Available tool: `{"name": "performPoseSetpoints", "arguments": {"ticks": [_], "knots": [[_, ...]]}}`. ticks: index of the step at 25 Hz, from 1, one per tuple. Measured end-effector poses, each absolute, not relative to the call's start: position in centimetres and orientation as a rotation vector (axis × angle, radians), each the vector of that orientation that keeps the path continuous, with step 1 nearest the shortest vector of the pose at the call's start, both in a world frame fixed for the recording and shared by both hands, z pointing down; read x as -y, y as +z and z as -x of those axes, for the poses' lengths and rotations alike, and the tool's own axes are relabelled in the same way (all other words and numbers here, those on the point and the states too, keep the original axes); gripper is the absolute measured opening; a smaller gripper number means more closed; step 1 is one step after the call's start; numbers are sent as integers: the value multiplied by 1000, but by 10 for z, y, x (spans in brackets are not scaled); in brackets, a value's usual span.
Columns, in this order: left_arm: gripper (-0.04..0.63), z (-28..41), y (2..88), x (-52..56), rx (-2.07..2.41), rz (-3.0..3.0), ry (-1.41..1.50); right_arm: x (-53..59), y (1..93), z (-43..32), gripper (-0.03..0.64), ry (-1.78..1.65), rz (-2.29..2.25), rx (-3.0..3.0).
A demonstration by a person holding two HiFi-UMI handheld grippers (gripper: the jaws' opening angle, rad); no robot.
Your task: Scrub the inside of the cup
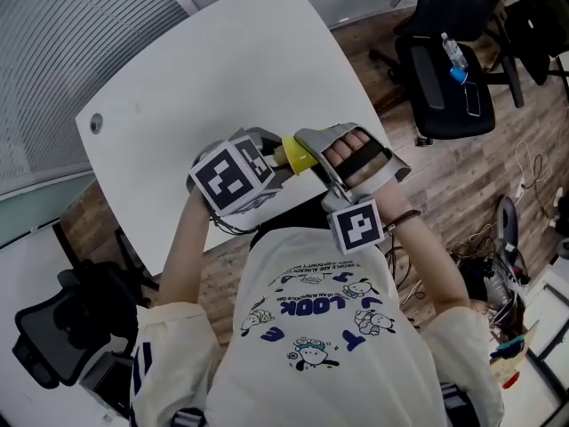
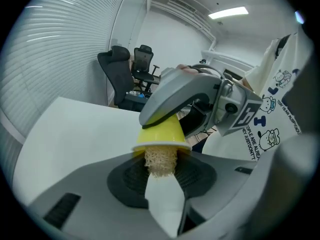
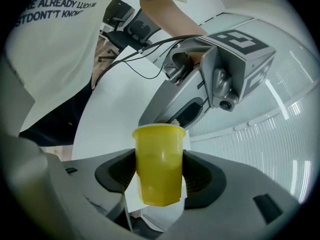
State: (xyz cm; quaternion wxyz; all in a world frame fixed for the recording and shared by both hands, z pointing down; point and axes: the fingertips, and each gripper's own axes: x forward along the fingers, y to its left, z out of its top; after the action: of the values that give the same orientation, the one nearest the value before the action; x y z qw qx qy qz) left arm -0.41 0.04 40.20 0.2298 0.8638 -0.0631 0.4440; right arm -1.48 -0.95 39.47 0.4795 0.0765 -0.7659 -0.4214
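A yellow plastic cup (image 3: 159, 170) sits clamped between the black pads of my right gripper (image 3: 159, 176), its mouth turned toward the left gripper. In the head view the yellow cup (image 1: 297, 156) shows between the two grippers, held over the near edge of the white table (image 1: 222, 87). My left gripper (image 2: 161, 171) is shut on a tan fibrous scrubber (image 2: 160, 160), whose far end is inside the yellow cup (image 2: 159, 132). The left gripper (image 1: 267, 169) and right gripper (image 1: 313, 157) meet nose to nose.
The white table has a small round grommet (image 1: 96, 124) at its far left. A black office chair (image 1: 449, 69) with a water bottle (image 1: 454, 53) on its seat stands on the wood floor to the right. Another dark chair (image 1: 62, 327) is at the lower left.
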Motion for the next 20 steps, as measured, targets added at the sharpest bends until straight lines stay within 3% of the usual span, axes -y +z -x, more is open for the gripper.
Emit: {"name": "performPoseSetpoints", "arguments": {"ticks": [20], "knots": [[153,17,405,6,209,-2372,1211,23,397,-3,268,-1006,-273,1856]]}}
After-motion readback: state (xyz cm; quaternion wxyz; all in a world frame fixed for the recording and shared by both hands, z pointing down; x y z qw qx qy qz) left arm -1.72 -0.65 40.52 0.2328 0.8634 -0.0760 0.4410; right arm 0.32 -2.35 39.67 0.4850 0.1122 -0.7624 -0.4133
